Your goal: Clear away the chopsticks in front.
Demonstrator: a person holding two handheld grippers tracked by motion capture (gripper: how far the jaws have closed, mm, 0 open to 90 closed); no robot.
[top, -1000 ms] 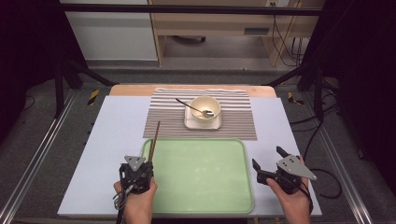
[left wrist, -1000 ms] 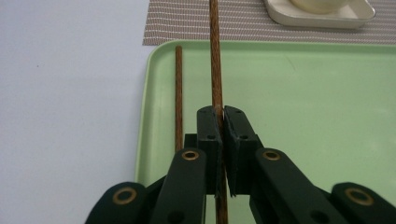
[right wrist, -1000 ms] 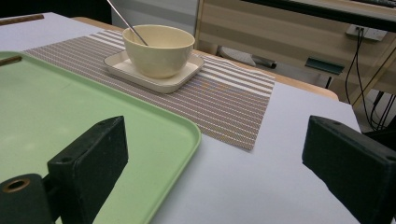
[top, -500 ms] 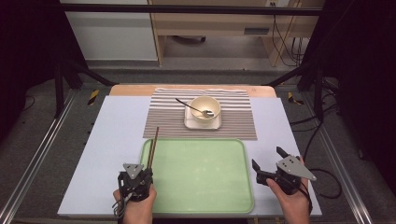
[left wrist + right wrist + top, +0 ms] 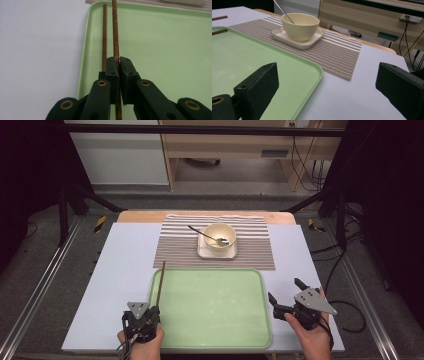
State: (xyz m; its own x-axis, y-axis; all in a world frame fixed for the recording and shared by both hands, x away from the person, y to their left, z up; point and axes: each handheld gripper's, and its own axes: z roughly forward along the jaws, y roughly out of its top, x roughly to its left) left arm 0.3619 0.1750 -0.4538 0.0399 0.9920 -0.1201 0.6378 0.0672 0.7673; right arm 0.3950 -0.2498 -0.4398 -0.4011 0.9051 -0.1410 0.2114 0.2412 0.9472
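I am drawing my left hand-held gripper [image 5: 119,65], clamped on one chopstick [image 5: 115,30], back toward me along the tray [image 5: 215,340] edge, the second chopstick [image 5: 104,32] lying just left; my right hand-held gripper [image 5: 324,95] is hanging wide apart.

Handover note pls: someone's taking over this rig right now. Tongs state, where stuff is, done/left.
Left tongs: shut on one chopstick, above the left edge of the green tray.
Second chopstick: lies loose along that tray rim, beside the held one.
Right tongs: open, holding nothing, at the tray's right edge.
Bowl with spoon sits on a saucer on the striped mat, untouched.
Done: one chopstick gripped.
Left: probably placing the chopsticks; the bowl set has not been moved.
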